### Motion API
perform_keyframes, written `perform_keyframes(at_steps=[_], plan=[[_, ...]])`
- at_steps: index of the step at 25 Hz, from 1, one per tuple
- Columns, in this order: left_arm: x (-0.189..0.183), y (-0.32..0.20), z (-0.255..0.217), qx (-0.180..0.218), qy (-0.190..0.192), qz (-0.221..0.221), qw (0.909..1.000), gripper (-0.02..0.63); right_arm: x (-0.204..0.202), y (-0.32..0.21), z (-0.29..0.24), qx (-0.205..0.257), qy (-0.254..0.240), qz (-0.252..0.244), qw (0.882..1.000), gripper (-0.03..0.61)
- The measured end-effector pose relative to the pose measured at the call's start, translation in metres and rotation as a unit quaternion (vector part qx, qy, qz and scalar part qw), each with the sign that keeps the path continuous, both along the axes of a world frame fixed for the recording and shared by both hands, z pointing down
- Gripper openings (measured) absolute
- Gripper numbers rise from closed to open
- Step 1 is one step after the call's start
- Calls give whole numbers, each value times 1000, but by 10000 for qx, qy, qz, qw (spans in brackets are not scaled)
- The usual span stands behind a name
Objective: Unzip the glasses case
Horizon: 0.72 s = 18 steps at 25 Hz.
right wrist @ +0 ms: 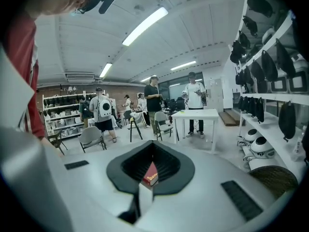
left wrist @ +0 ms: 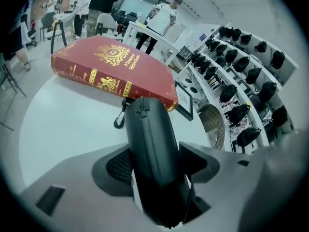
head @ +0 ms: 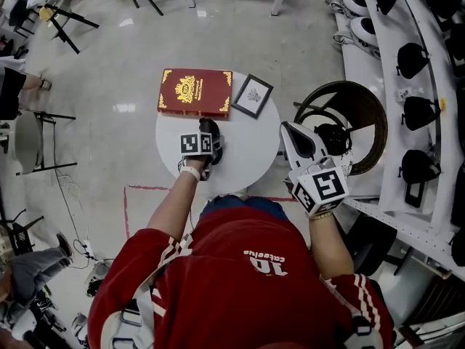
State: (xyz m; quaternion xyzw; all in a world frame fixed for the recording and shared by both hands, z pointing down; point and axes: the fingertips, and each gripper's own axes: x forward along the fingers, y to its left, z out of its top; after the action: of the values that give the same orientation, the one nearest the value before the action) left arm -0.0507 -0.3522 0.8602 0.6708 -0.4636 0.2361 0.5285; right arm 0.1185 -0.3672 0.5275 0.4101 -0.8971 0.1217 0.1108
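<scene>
A round white worktop (head: 254,155) carries a red book (head: 195,93) at its far edge. The left tongs (left wrist: 154,164) are clenched on the black glasses case (left wrist: 150,139), which lies on the worktop with its far end near the book. The right tongs (right wrist: 150,170) are closed on nothing, off the worktop's right side. A small framed picture (head: 252,96) sits just beside the book. A black clip (left wrist: 119,121) lies at the case's far end.

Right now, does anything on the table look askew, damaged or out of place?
Only mildly: a far corner of the book appears to overhang the table, and the frame beside it lies turned at an angle. Book, frame and case look intact; nothing is spilled.
</scene>
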Motion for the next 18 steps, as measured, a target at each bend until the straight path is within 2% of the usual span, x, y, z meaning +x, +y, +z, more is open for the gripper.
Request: perform_keyframes(at_steps=[9, 18], plan=[[-23, 10, -50, 742, 272, 6, 9969, 284, -21, 17, -27, 231, -64, -50, 9997, 12], [-60, 21, -131, 1702, 380, -100, 9846, 284, -54, 47, -60, 567, -86, -162, 9982, 12]])
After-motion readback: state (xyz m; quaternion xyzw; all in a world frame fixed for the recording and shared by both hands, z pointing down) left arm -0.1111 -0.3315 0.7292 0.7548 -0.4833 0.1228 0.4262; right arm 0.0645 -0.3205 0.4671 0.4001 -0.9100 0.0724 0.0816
